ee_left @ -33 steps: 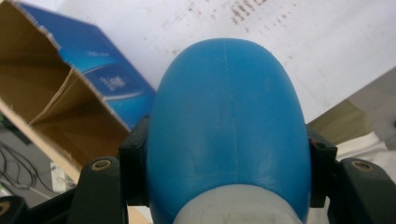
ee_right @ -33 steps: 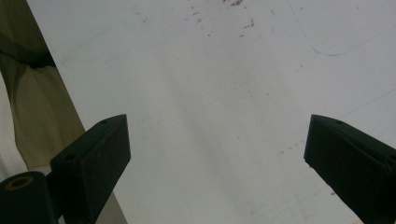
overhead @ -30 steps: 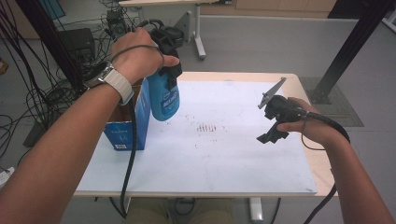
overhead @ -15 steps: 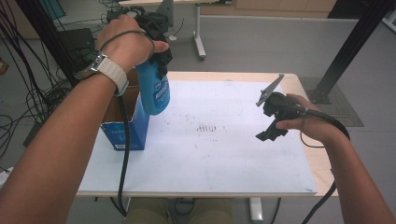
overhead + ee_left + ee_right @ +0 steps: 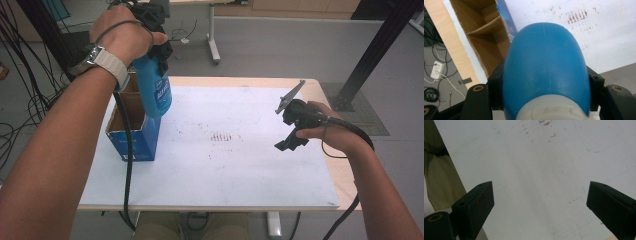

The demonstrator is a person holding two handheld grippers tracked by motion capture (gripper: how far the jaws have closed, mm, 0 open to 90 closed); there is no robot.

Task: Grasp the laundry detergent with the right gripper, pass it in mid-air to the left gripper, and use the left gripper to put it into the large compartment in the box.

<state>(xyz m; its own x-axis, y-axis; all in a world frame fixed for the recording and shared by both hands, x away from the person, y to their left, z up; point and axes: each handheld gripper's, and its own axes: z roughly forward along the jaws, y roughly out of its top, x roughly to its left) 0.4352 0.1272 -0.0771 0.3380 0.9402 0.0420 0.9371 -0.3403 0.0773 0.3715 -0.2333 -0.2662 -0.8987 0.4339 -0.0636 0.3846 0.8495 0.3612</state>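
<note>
Blue plastic bottle [image 5: 154, 86] clamped in left gripper [image 5: 159, 44], hanging above open blue cardboard box [image 5: 131, 131] at table's left. Not yet set down; right gripper [image 5: 289, 145] spread, holding nothing.

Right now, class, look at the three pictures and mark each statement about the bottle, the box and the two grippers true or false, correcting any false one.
1. The left gripper is shut on the blue bottle. True.
2. The blue bottle lies flat on the white sheet. False: it hangs upright in the air, gripped near its top, above the edge of the cardboard box.
3. The right gripper has its fingers open with nothing between them. True.
4. The cardboard box is closed with a lid. False: its top is open, and the left gripper view shows a divider inside.
5. The right gripper hovers over the cardboard box. False: it is over the white sheet, on the far side from the box.
</note>
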